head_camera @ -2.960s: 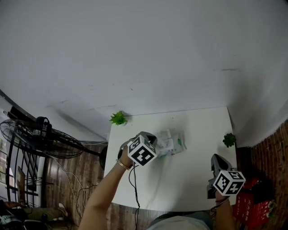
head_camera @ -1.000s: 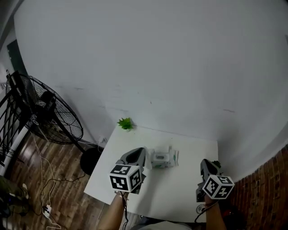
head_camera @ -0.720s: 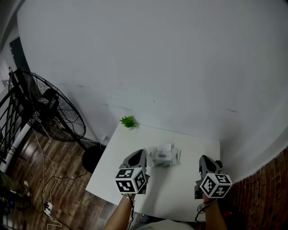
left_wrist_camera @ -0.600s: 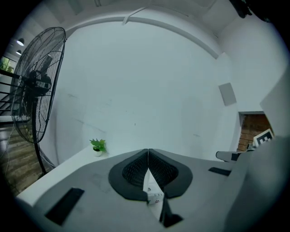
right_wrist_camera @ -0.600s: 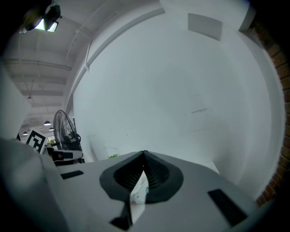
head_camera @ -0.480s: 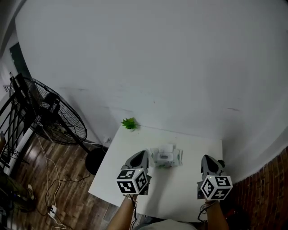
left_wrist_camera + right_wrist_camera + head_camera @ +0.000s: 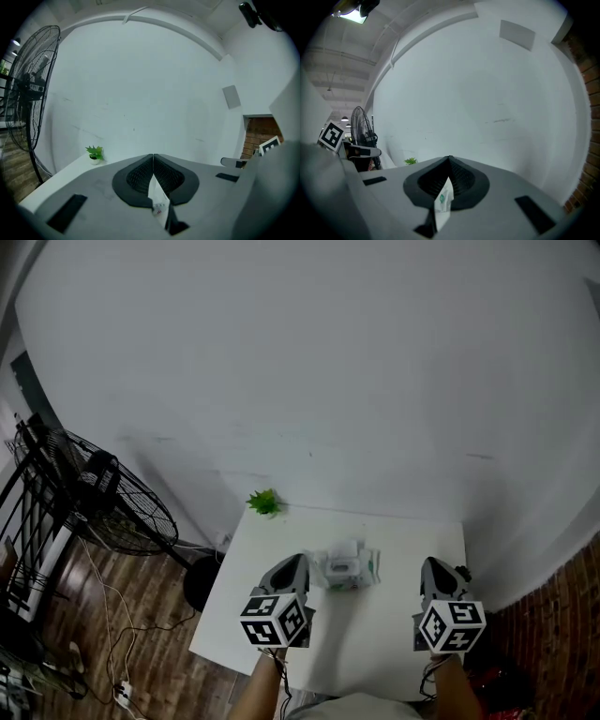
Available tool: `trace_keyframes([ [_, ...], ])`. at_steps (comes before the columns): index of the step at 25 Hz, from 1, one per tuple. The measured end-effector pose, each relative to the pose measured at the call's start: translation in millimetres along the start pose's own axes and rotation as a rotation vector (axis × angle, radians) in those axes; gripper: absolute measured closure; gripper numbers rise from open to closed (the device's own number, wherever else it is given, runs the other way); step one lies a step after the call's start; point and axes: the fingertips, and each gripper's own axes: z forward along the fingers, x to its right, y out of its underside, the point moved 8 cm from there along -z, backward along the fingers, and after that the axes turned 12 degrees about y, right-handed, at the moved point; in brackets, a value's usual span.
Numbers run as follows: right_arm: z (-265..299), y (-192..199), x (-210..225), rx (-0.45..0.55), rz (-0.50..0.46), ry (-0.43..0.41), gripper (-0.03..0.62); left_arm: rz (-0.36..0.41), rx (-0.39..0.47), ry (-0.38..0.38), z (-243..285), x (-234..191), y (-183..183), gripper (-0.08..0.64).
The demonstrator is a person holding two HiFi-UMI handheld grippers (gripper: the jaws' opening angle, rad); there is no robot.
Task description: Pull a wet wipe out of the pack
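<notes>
Head view: a wet wipe pack (image 7: 345, 570) lies mid-table on the white table (image 7: 375, 643), between the left gripper (image 7: 292, 564) and the right gripper (image 7: 434, 567), touching neither. Left gripper view: jaws pressed together, small potted plant (image 7: 94, 153) far left. Right gripper view: jaws together too.
</notes>
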Motion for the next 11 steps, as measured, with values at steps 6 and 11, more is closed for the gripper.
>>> trace_keyframes([
  [6, -2.7, 1.7, 6.9, 0.002, 0.010, 0.019, 0.592, -0.001, 0.001, 0.012, 1.6, 3.8, -2.3, 0.549],
  [11, -4.9, 3.3, 11.7, -0.003, 0.014, 0.029, 0.592, -0.002, 0.000, 0.022, 3.3, 8.6, -3.2, 0.549],
])
